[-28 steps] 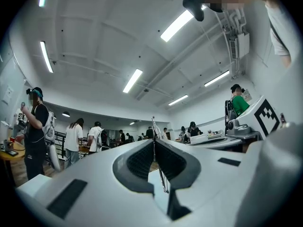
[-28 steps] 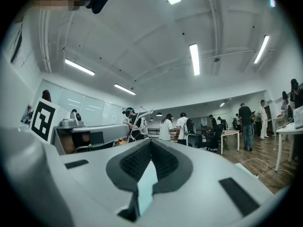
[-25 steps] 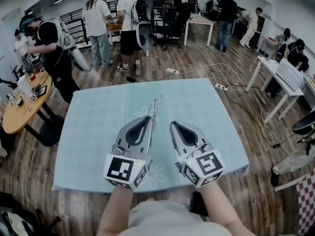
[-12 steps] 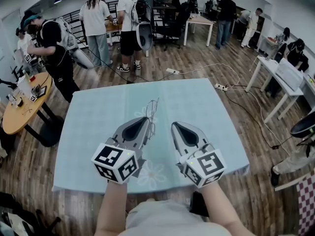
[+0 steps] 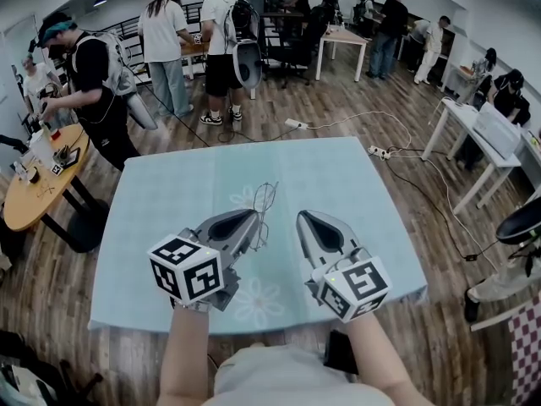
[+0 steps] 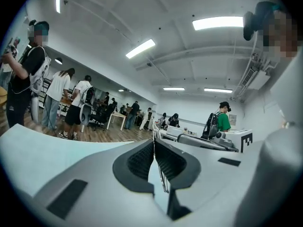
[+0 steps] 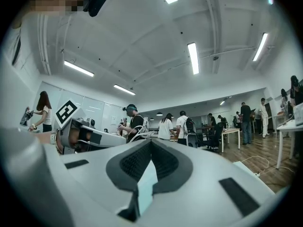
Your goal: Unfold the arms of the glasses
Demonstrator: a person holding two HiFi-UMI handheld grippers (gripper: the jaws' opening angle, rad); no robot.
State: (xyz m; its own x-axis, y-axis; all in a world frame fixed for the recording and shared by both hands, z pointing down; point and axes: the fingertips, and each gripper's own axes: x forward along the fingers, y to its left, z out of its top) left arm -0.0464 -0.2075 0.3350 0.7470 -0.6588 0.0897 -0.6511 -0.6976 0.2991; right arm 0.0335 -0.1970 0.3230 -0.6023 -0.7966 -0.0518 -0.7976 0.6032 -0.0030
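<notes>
In the head view, thin wire-framed glasses (image 5: 265,198) hang just above the light blue tablecloth (image 5: 338,176), sticking out past the tips of my left gripper (image 5: 254,216). That gripper is shut on the frame. In the left gripper view the wire (image 6: 155,130) rises from between the pressed pads of the left gripper (image 6: 154,143). My right gripper (image 5: 302,217) hovers just to the right of the glasses, shut and empty, and is not touching them. The right gripper view shows the right gripper (image 7: 150,142) with its pads together and nothing between them, and the left gripper (image 7: 90,138) beside it.
The cloth has faint flower prints, and its front edge (image 5: 254,328) lies near my arms. Several people stand beyond the table. A round wooden table (image 5: 34,201) stands at the left and a white desk (image 5: 482,134) at the right. A power strip (image 5: 379,150) and cable lie on the floor behind.
My left gripper has rolled and sunk a little, its marker cube swinging left. The glasses have tilted with it, now showing a lens loop. The right gripper has stayed still.
</notes>
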